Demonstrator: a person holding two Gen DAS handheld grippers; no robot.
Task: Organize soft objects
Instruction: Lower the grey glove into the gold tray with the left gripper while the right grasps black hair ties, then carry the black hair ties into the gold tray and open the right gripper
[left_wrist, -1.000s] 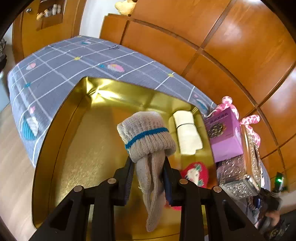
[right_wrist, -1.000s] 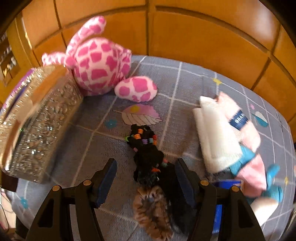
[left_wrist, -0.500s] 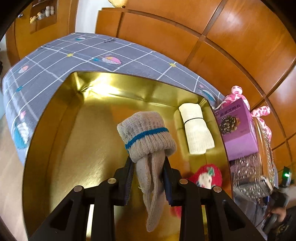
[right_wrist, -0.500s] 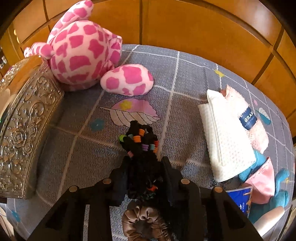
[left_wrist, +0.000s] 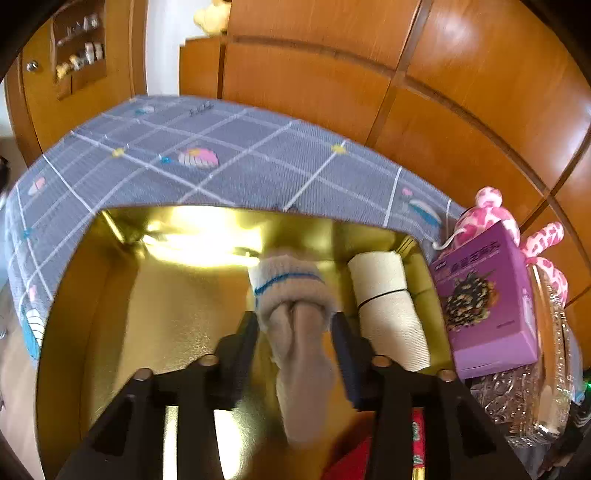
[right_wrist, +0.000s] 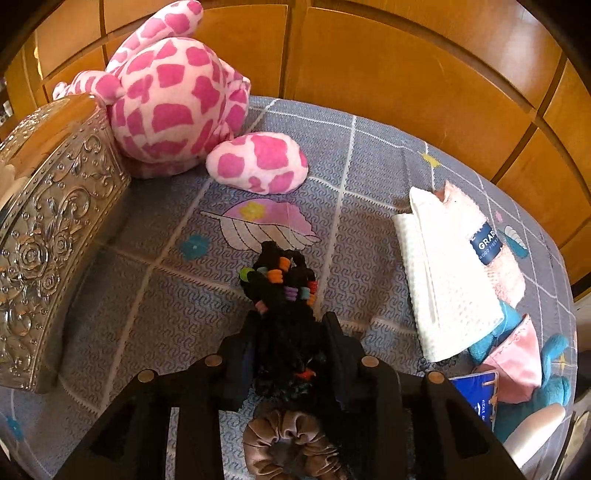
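Note:
In the left wrist view a grey knitted sock (left_wrist: 291, 291) with a blue stripe hangs blurred over the gold box (left_wrist: 110, 314). It sits between the jaws of my left gripper (left_wrist: 295, 321), which are opening and stand clear of its thin part. A cream rolled sock (left_wrist: 384, 295) lies in the box to its right. In the right wrist view my right gripper (right_wrist: 291, 321) is shut on a black bundle of hair ties (right_wrist: 280, 280) with coloured beads, on the grey cloth. A brown scrunchie (right_wrist: 288, 443) lies just under the gripper.
A purple carton (left_wrist: 484, 295) and a silver embossed box (right_wrist: 48, 229) stand between the two areas. A pink spotted plush (right_wrist: 173, 99) sits at the back. A white towel (right_wrist: 443, 277), a pink towel (right_wrist: 506, 258) and a teal plush (right_wrist: 546, 369) lie right. Wooden panels close the back.
My left gripper moved forward over the gold box and its jaws spread, loosening the grey sock. My right gripper closed on the black hair ties and has stayed in place.

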